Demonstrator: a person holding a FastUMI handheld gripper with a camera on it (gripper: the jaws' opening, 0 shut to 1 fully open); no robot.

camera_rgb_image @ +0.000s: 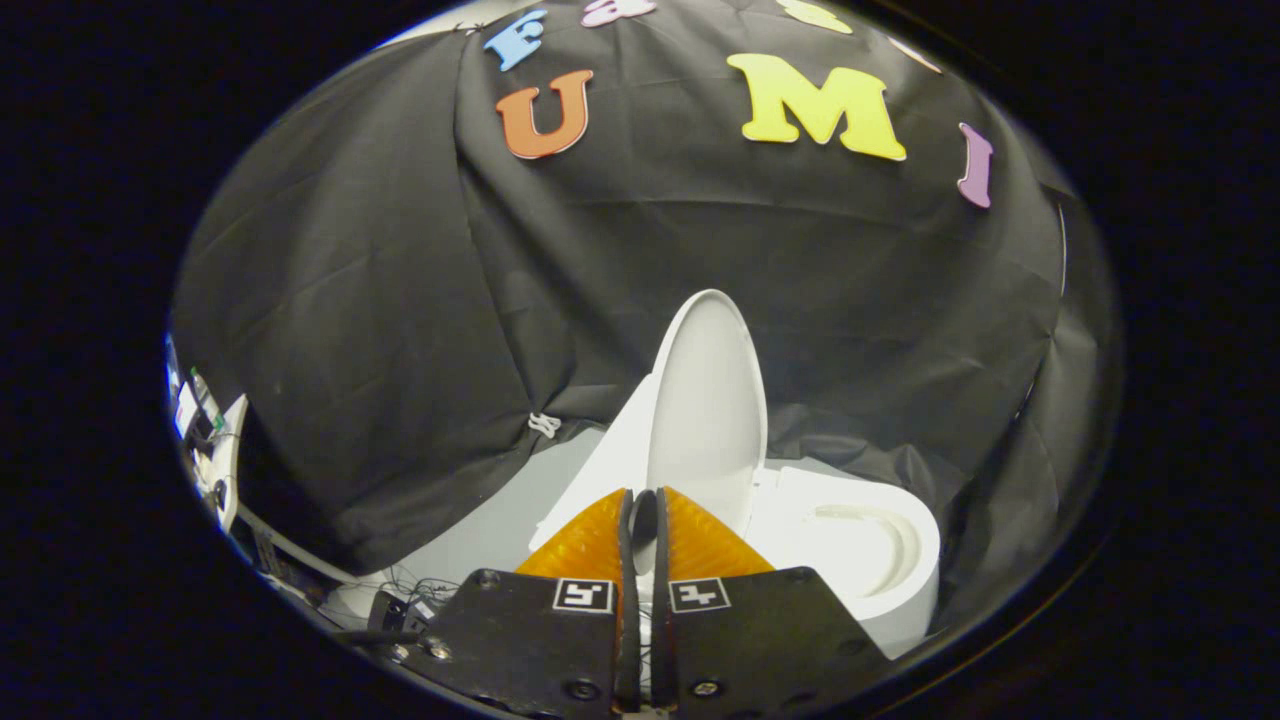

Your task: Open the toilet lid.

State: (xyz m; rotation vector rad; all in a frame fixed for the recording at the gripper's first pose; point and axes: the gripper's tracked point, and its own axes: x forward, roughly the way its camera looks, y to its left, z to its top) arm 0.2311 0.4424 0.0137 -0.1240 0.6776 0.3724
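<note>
Gripper view. The toilet lid [705, 400] stands raised, close to upright, just ahead of the claw [640, 525] and a little beyond its tips. Its inner face is turned toward the bowl side. To the right of the lid the toilet [880, 560] lies uncovered: the seat ring and the curved opening show plainly from above.

Claw state: the two fingers are drawn together, with only a thin dark slit between them. Nothing is held; no part of the lid sits between the fingers. Whether the tips touch the lid's lower edge I cannot tell, since they overlap it in this view.

Progress, as judged: the opening looks done or very nearly so. The lid is up and the seat is exposed. What may be left is to check that the lid rests back against its stop and stands on its own, then to draw the claw clear.

Look of the lid: white, smooth, glossy plastic, a long oval with a thin rim and a shallow hollow on the inner face. No cracks or marks are visible.

Surroundings: black cloth [400, 330] hangs behind the toilet; a grey floor [500, 520] patch shows at left, with cables [405, 590] near the claw body.
</note>
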